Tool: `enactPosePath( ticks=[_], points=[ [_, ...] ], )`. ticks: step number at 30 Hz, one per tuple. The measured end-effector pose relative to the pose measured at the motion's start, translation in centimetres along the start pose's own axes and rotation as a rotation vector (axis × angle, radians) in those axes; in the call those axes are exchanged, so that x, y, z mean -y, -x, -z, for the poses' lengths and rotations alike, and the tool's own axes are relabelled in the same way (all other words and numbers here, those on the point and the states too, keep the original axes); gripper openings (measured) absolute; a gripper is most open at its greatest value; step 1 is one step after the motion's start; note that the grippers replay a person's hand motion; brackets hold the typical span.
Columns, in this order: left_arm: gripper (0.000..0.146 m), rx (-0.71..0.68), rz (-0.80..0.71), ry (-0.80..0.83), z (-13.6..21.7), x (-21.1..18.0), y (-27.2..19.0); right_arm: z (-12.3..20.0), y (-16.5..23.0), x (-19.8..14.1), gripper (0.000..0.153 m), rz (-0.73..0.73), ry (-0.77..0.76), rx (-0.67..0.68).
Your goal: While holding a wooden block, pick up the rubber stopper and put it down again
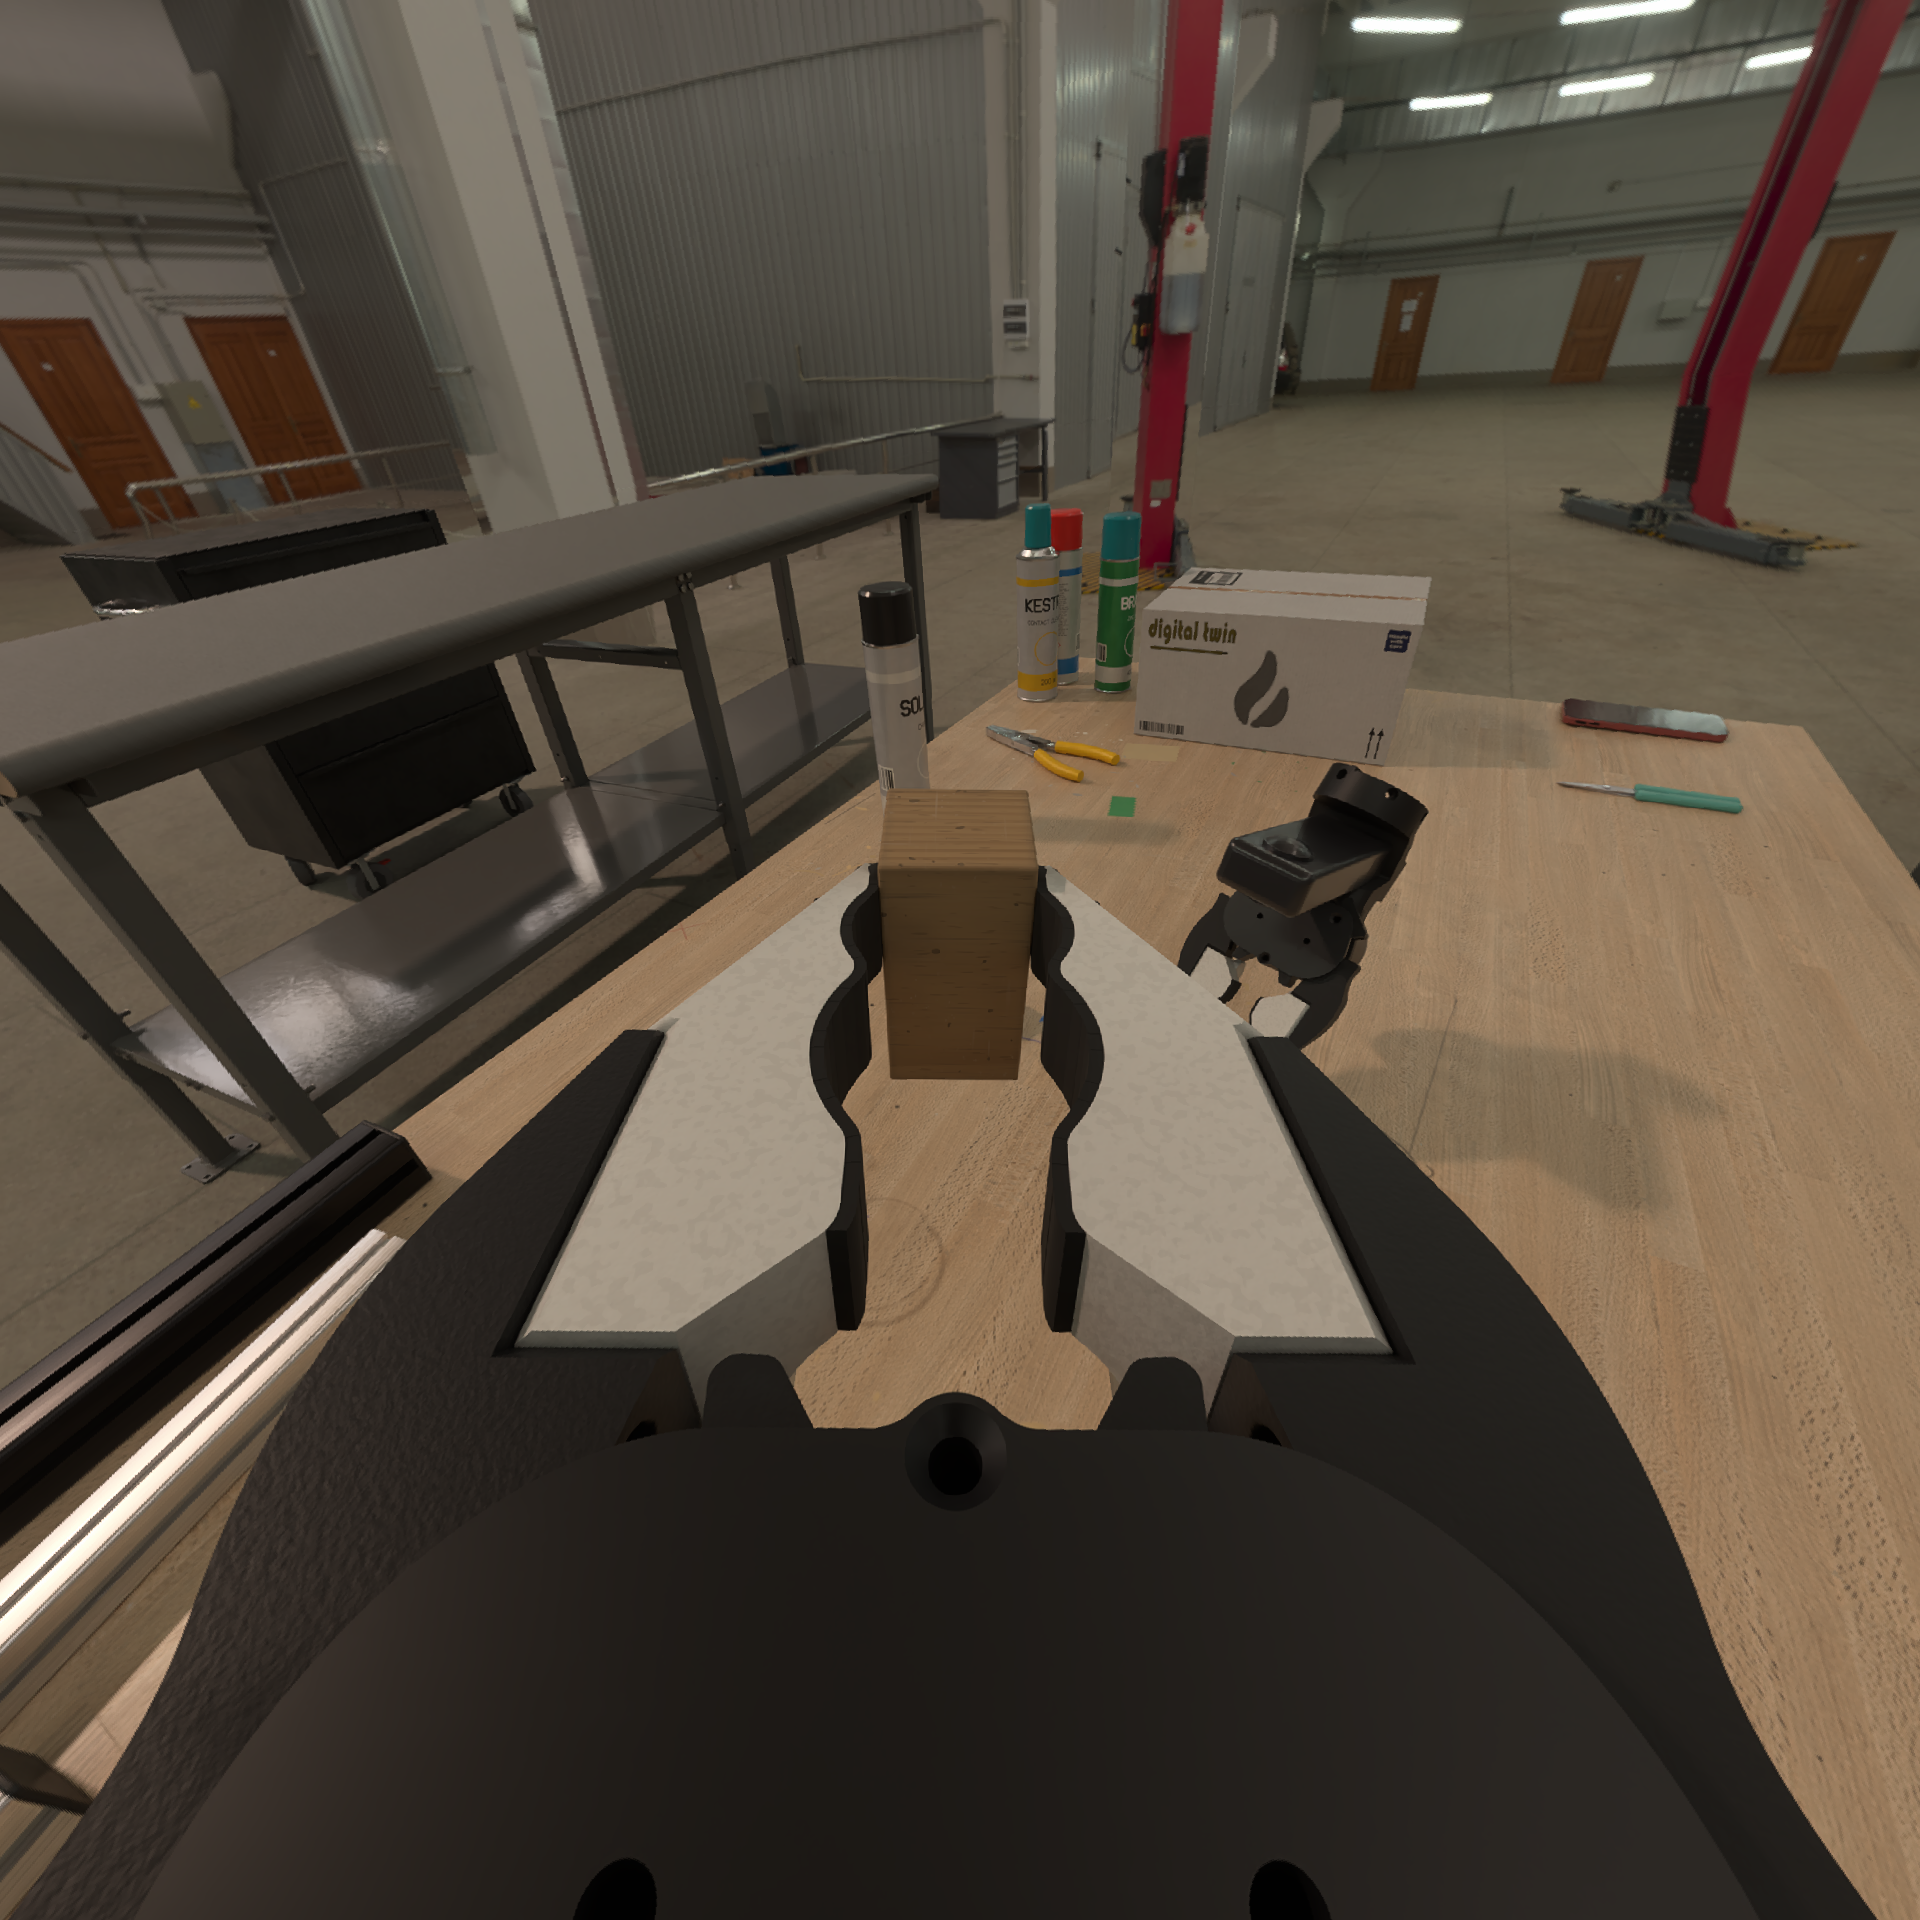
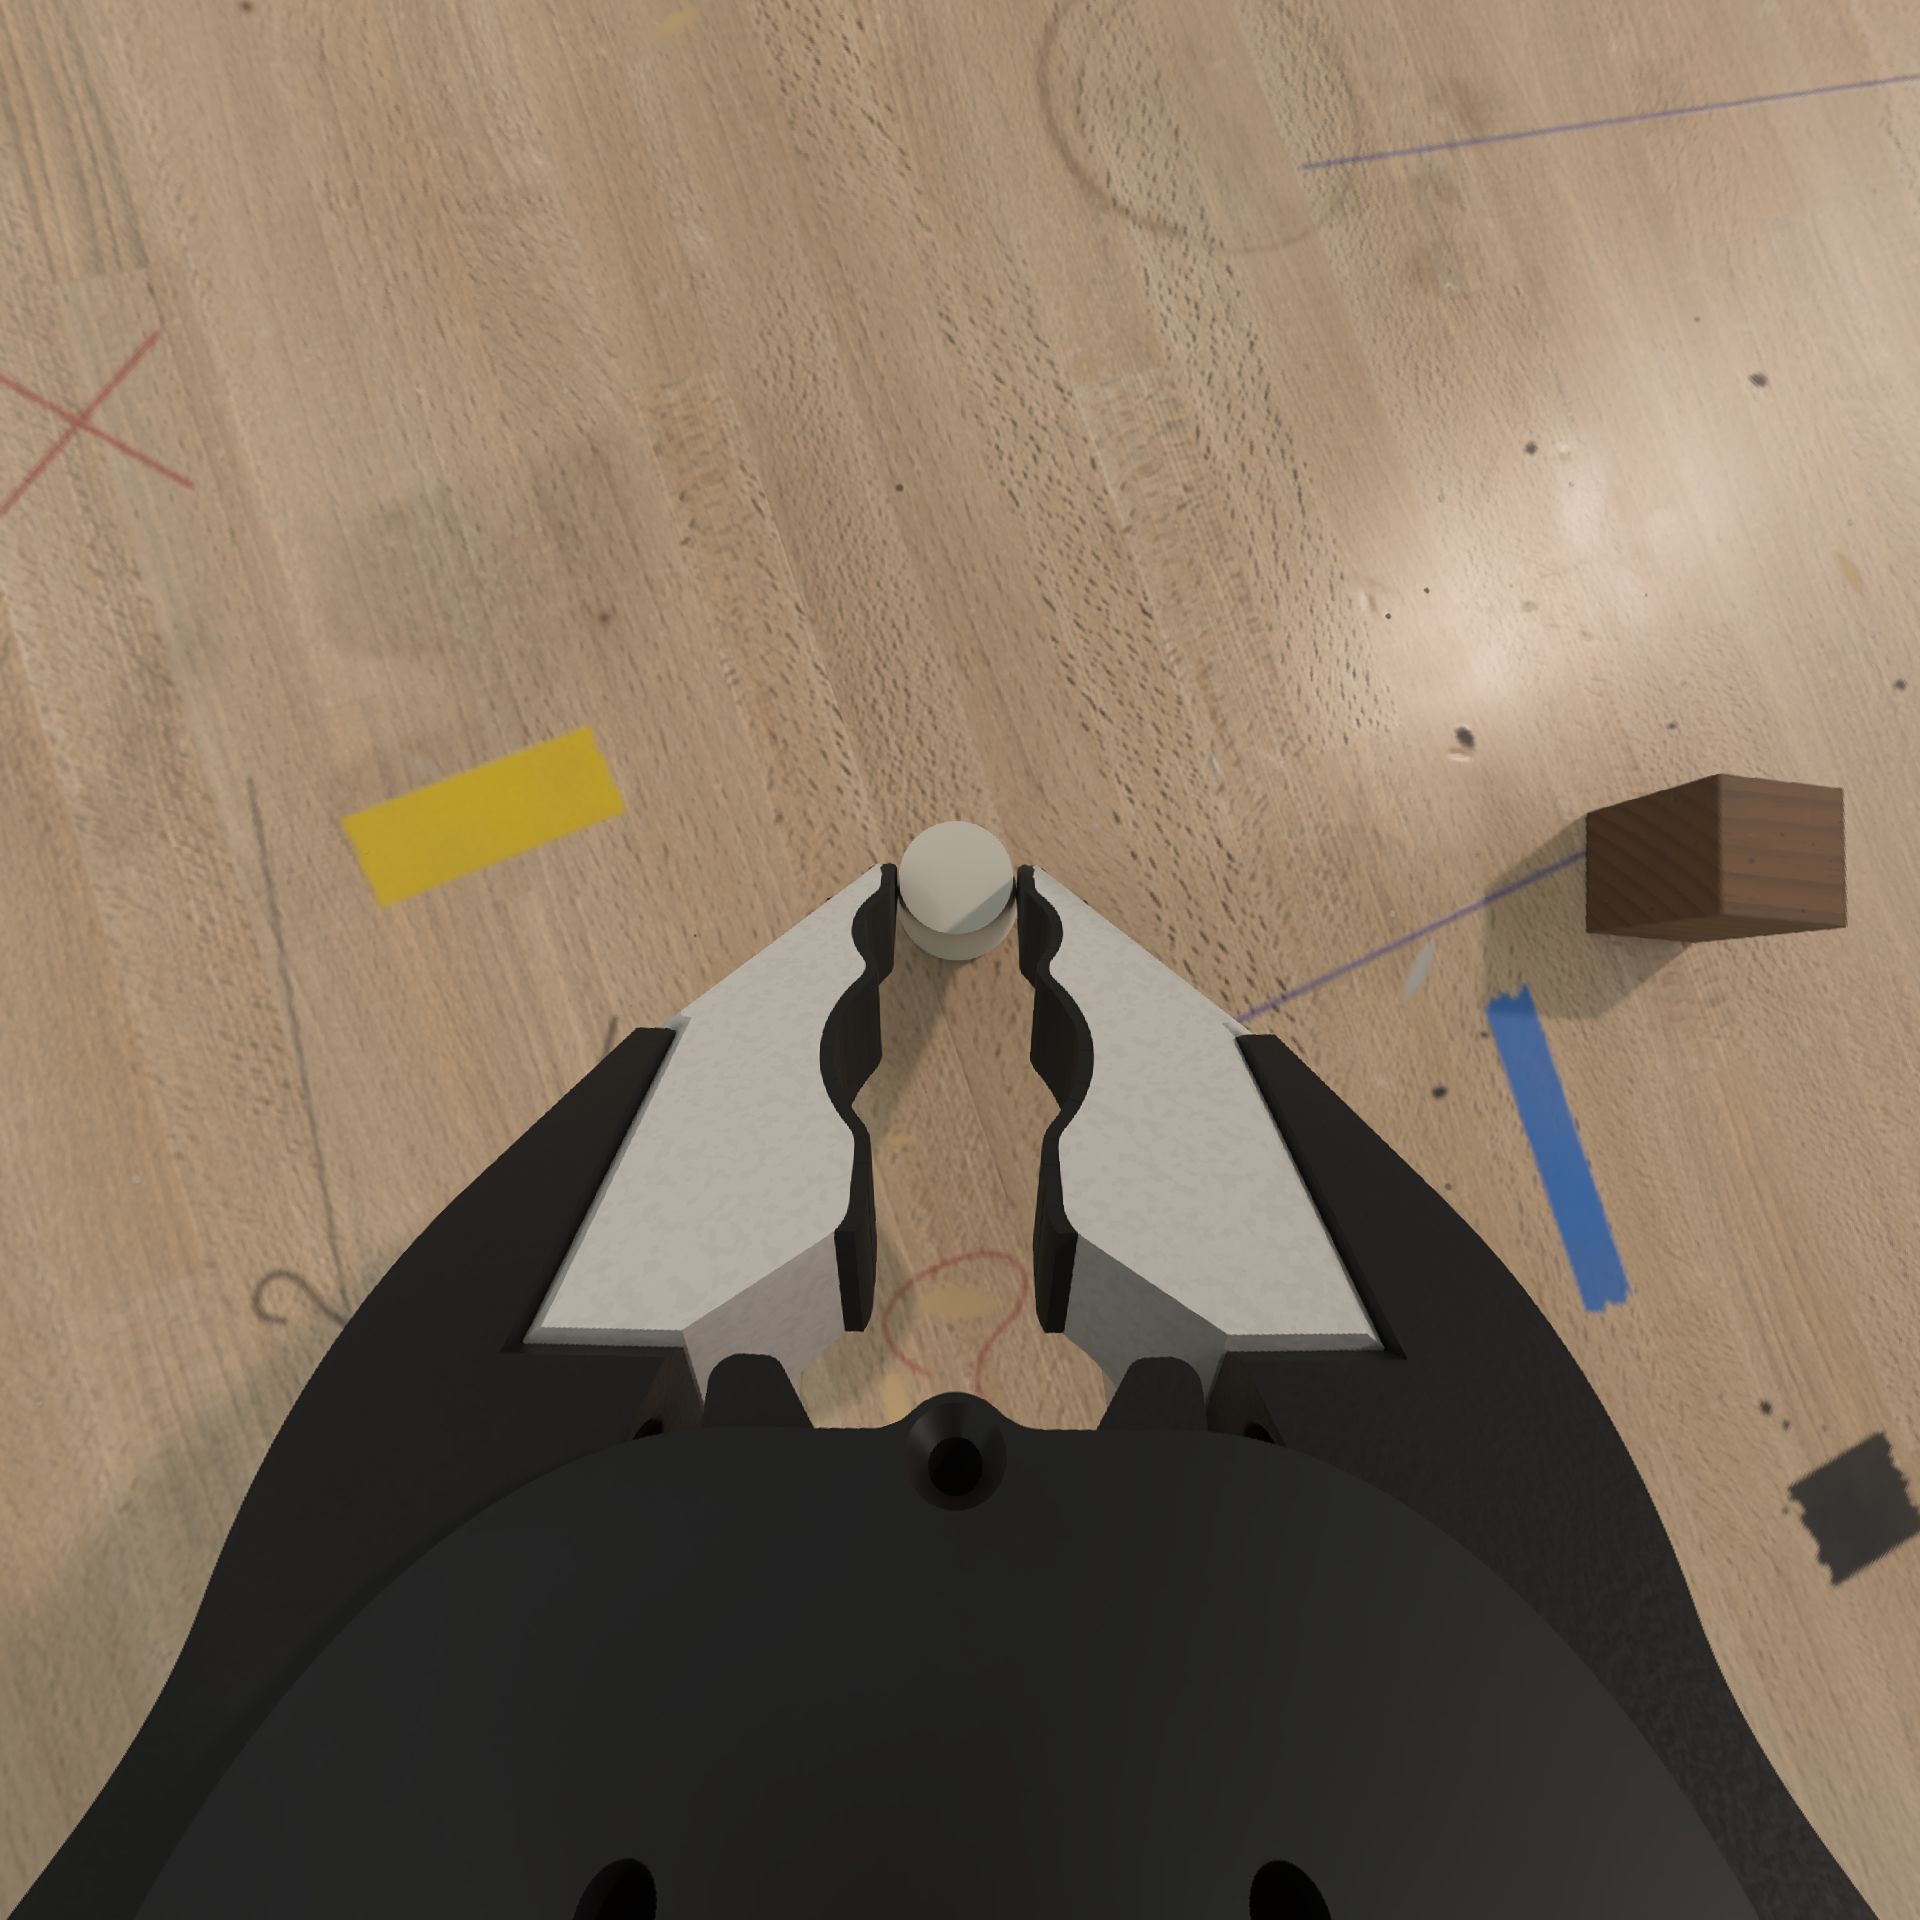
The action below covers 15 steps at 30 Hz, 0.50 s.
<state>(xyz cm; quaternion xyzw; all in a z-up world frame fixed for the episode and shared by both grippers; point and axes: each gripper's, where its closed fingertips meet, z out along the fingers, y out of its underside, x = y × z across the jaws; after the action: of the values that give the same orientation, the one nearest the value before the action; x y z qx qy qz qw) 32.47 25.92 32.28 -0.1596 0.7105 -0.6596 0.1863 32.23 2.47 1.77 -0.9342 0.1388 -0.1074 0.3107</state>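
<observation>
My left gripper (image 1: 956, 883) is shut on a light wooden block (image 1: 956, 966) and holds it upright above the wooden table (image 1: 1558, 1299). My right gripper (image 2: 954, 885) points straight down at the table and is shut on a small cream rubber stopper (image 2: 954, 871) at its fingertips. I cannot tell whether the stopper touches the table. The right gripper also shows in the left wrist view (image 1: 1262, 1003), just right of the block and beyond it. A second, dark brown wooden block (image 2: 1714, 862) lies on the table to the right of the stopper.
At the table's far end are spray cans (image 1: 1070, 613), a white cardboard box (image 1: 1278, 665), yellow-handled pliers (image 1: 1049, 750), a phone (image 1: 1645, 720) and a teal screwdriver (image 1: 1662, 798). The table's left edge (image 1: 665, 997) drops off. Yellow tape (image 2: 483, 816) and blue tape (image 2: 1555, 1143) lie flat.
</observation>
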Motion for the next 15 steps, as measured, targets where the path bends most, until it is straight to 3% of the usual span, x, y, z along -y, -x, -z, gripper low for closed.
enactPosePath(
  ticks=[9, 15],
  points=[
    [0.028, 0.006, 0.009, -0.006, 0.4, 0.0, 0.3, 0.3, -0.7, 1.2, 0.023, 0.060, -0.015, -0.135],
    [0.028, 0.011, 0.020, -0.020, 0.8, 0.2, 0.7, -0.2, -0.4, 0.8, 0.023, -0.051, -0.016, -0.087]
  ],
)
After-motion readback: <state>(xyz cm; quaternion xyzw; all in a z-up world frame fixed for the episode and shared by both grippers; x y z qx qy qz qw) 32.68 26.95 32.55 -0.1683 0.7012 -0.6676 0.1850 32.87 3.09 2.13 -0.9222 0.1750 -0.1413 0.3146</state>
